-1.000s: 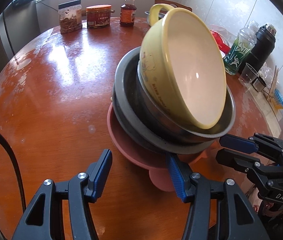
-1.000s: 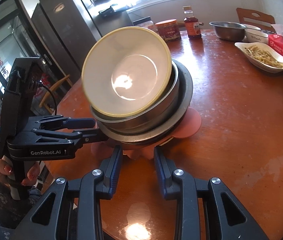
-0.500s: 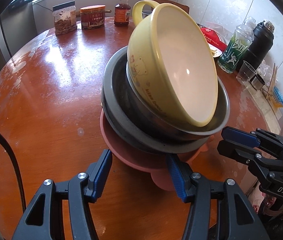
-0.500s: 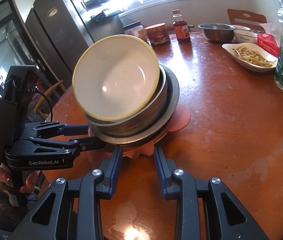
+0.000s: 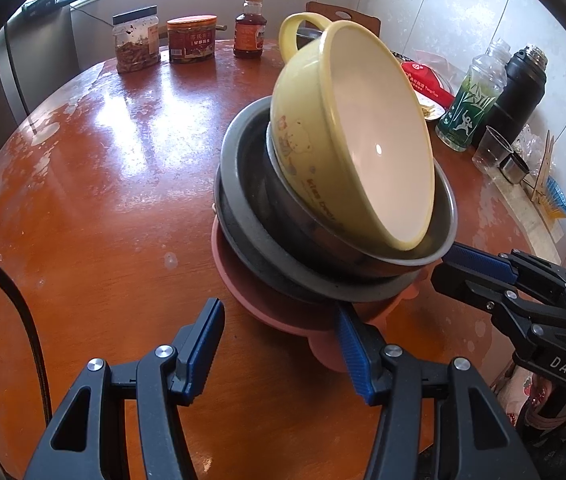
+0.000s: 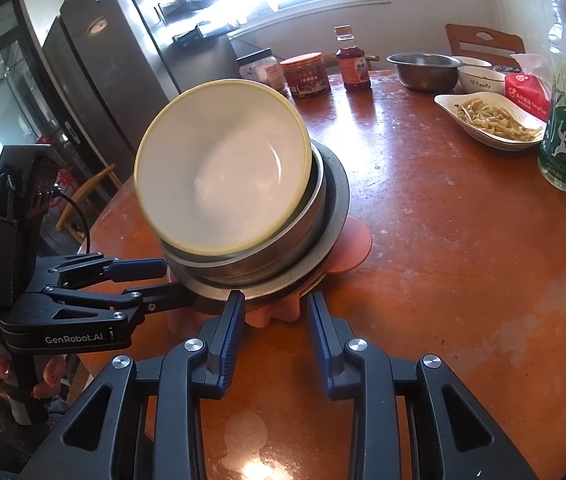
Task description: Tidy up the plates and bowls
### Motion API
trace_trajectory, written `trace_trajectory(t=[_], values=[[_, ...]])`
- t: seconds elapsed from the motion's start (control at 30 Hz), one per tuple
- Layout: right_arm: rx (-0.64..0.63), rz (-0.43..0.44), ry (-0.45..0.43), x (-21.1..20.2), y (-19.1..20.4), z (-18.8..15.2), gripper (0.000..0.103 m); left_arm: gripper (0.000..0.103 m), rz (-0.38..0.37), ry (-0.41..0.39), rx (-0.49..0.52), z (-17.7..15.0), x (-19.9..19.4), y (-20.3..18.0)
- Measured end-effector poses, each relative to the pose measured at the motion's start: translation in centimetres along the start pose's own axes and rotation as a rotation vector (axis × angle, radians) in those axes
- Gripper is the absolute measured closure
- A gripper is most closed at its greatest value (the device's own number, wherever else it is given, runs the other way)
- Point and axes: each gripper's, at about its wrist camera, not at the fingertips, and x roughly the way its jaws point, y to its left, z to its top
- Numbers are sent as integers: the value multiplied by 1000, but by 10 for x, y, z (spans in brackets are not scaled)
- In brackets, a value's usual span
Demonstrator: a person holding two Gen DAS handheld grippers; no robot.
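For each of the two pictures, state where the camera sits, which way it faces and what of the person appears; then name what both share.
Left wrist: on the left gripper, facing down at the tilted stack; right gripper shows.
Right wrist: on the right gripper, facing the stack; left gripper and a hand show.
Shared: yellow bowl, table.

The round reddish-brown surface (image 6: pixel 463 240) is shining under window glare, its finish showing pale worn patches. In the right wrist view, a pink plate (image 6: pixel 353 246) is sitting near the centre, bearing a tilted stack of bowls. At about twelve o'clock two jars (image 6: pixel 307 74) and a sauce bottle (image 6: pixel 353 62) are standing side by side. Toward one o'clock a steel bowl (image 6: pixel 423 70) and a white bowl (image 6: pixel 479 78) are resting; at two o'clock a white dish of food (image 6: pixel 491 120) is lying, with a green bottle (image 6: pixel 565 140) standing at three o'clock.
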Motion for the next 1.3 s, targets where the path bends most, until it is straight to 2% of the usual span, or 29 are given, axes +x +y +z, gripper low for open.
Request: trace_trajectory(t=[0.37, 0.6, 0.67, 0.87, 0.97, 1.17, 1.3], values=[[-12, -42, -13, 3, 11, 4, 69, 47, 26, -50, -29, -8, -19, 13], [-9, -77, -51, -8, 20, 3, 62, 46, 100, -91, -61, -20, -35, 19], [-15, -106, -70, -13, 23, 1, 49, 45, 130, -102, -77, -25, -39, 20], [-47, -171, -108, -28, 33, -12, 32, 44, 149, -121, -77, -43, -47, 6], [-74, -206, -120, -34, 38, -22, 28, 43, 151, -135, -84, -50, -50, -3], [-98, -279, -132, -43, 37, -49, 25, 38, 156, -159, -105, -69, -53, -20], [-89, -275, -138, -47, 32, -60, 25, 37, 184, -163, -105, -80, -51, -30]])
